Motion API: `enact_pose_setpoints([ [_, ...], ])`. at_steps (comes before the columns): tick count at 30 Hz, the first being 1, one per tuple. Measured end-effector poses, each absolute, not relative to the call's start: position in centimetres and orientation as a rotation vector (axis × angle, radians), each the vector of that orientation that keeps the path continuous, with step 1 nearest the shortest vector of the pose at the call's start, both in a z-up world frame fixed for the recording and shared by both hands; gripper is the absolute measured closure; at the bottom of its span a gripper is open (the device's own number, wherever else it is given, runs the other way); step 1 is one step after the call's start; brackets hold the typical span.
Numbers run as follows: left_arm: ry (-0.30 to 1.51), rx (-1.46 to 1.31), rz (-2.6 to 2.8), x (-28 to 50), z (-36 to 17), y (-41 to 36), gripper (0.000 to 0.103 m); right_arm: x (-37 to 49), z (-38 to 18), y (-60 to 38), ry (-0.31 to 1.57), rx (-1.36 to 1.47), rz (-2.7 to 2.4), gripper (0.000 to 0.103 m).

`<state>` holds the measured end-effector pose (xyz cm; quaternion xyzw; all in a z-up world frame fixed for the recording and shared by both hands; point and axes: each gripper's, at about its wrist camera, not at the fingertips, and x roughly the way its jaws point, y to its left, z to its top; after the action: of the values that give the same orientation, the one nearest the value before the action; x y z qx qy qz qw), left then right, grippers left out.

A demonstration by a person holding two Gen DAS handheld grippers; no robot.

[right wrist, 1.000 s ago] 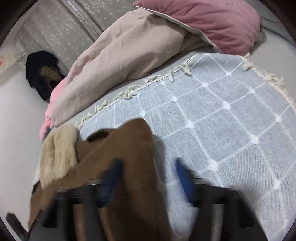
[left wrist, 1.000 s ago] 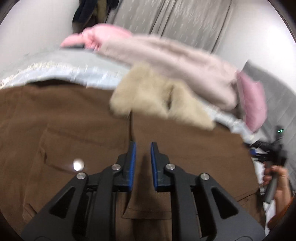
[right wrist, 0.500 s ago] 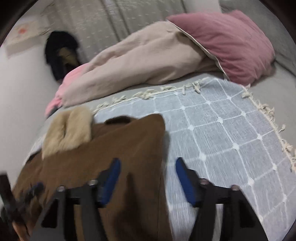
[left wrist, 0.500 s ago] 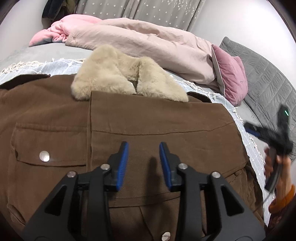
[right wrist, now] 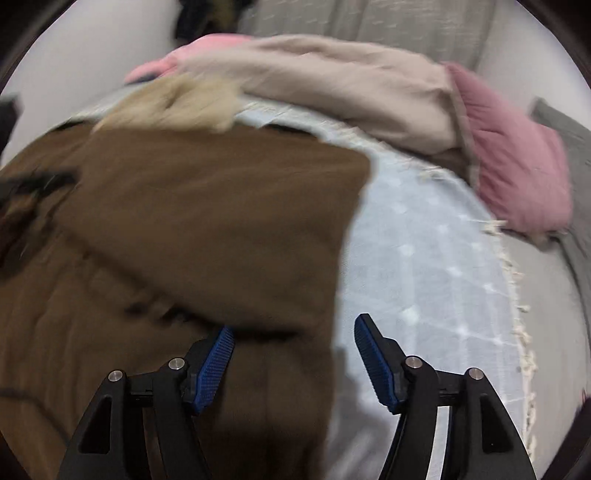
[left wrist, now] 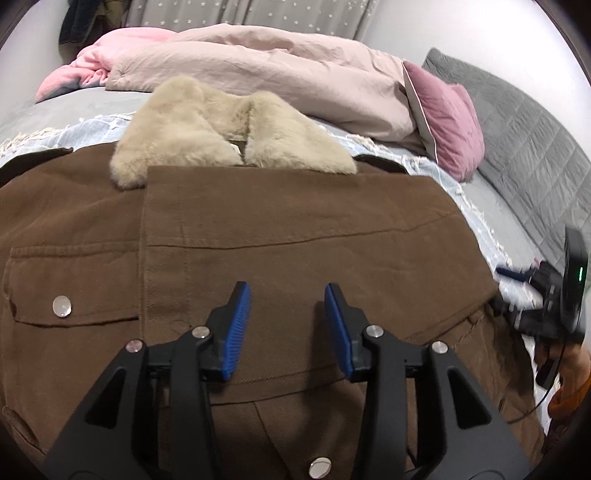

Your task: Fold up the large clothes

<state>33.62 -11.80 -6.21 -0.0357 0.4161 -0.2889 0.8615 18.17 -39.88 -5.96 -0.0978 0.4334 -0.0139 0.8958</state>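
Lying flat on the bed is a big brown coat (left wrist: 295, 229) with a fluffy tan collar (left wrist: 229, 133) at its far end. One side of the coat is folded over the middle, so a straight edge runs down the front. A pocket flap (left wrist: 70, 291) with a shiny snap button (left wrist: 62, 305) sits on the side that is not folded.

The left gripper (left wrist: 287, 325) hangs just over the folded part of the coat. Its blue pads (left wrist: 236, 325) are spread apart and nothing is between them.

The right gripper (right wrist: 293, 363) is at the coat's outer edge, where the brown cloth meets the pale blue blanket (right wrist: 424, 258). Its pads are wide apart too and hold nothing. One pad (right wrist: 214, 365) is over the coat and the other is over the blanket. This view is smeared, so it is hard to say if the pad touches the cloth.

In the left view the right gripper shows again at the far side of the coat, held in a hand (left wrist: 570, 380).

Behind the coat lie a crumpled pinkish quilt (left wrist: 266, 70), a dark pink pillow (left wrist: 443, 114) and a gray bed cover (left wrist: 532, 147). Gray curtains (left wrist: 258, 14) hang at the back.
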Motion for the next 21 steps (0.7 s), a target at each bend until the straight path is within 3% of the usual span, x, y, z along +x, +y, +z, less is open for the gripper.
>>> enact_pose_setpoints([
  [9, 0.919, 0.152, -0.609, 32.3, -6.5, -14.1, 0.059, 17.5, -7.5, -46.1, 1.02, 0.017, -0.126, 0.036],
  [14, 0.917, 0.09, -0.606, 32.9, -6.0, -13.1, 0.059, 16.2, -3.9, -43.4, 0.943, -0.052, -0.101, 0.036],
  [21, 0.905, 0.144, -0.597, 32.3, -6.5, -14.0, 0.055, 18.5, -1.3, -38.8, 0.88, 0.064, 0.045, 0.036],
])
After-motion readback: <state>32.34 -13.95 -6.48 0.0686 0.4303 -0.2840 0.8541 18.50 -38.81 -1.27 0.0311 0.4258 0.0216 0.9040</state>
